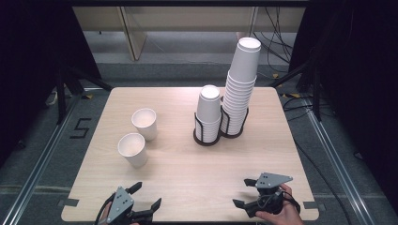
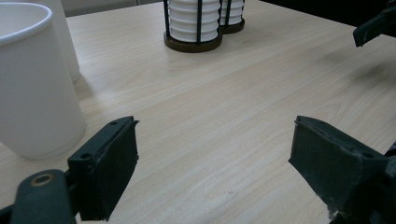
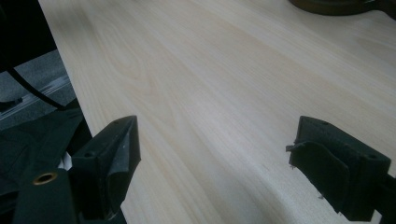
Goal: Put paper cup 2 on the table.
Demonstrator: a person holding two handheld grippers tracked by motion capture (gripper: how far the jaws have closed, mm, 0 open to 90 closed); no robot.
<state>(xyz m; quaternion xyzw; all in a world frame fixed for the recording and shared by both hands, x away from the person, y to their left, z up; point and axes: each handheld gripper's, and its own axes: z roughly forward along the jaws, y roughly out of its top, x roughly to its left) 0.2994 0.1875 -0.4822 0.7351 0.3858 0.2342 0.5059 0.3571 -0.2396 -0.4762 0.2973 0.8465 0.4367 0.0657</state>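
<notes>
Pale wood is covering most of the high view, where the table (image 1: pixel 187 173) is carrying two loose paper cups at centre left: one nearer cup (image 1: pixel 132 149) and a farther cup (image 1: pixel 144 123) just up and to the right of it, standing close together, both upright with mouths open. Right of centre, a short stack of cups (image 1: pixel 208 115) is sitting in a black wire holder (image 1: pixel 207 137), touching a second holder (image 1: pixel 234 126) that is bearing the tall stack (image 1: pixel 241 86) (this one is leaning slightly to the right).

At the bottom left of that view the left gripper (image 1: pixel 145 196) is hovering over the table's near edge, its jaws standing wide apart with nothing between them; in the left gripper view the nearer cup (image 2: pixel 35 88) is standing at the left edge, beside the left jaw but apart from it. At the bottom right the right gripper (image 1: pixel 243 192) is being held in a hand (image 1: pixel 277 213), its jaws likewise spread wide and empty over bare wood.
</notes>
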